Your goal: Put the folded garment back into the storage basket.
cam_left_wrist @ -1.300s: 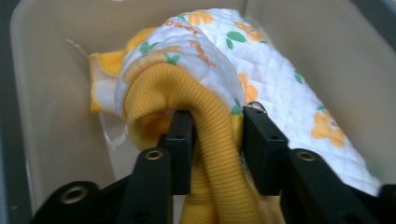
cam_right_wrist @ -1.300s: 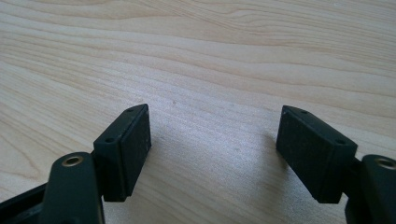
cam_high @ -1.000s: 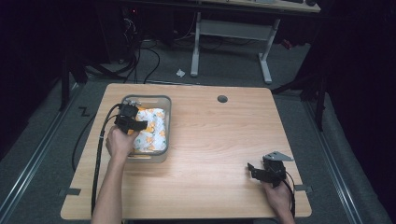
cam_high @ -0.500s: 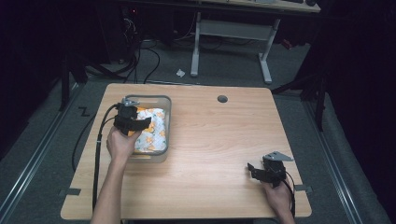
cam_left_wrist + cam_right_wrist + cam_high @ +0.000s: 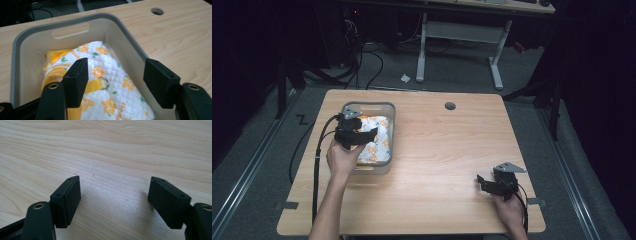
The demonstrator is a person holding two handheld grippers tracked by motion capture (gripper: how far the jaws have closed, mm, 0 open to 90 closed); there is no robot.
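A: Start with the table [image 5: 447, 165]. What sits where?

B: The grey bin [image 5: 388, 131] stands on the person's left half, long side running away from the person. The right half is bare wood.

A: And inside the bin?

B: A quilted white cloth with orange flowers [image 5: 117, 85], bunched up and covering the floor of the bin. A yellow strap [image 5: 93, 86] lies across it, ending in a small metal ring [image 5: 103, 82].

A: Which gripper is nearer to it?

B: The left gripper [image 5: 357, 136], by far. It hangs over the bin's near left part, pointing down and forward, with the cloth straight below and ahead of its jaws. The right gripper [image 5: 492, 181] rests near the table's right front corner, well apart from the bin.

A: Are the left jaws holding the cloth?

B: No. They have just been opening, and in the left gripper view they stand wide with nothing pressed between the pads; the strap and ring lie beneath the gap, nearer the left pad.

A: And the right ones?

B: Wide apart too, over bare wood, holding nothing.

A: So what does the next move depend on?

B: I'd judge that the strap runs roughly crosswise to the left jaws' gap, so a fresh grip means coming straight down.
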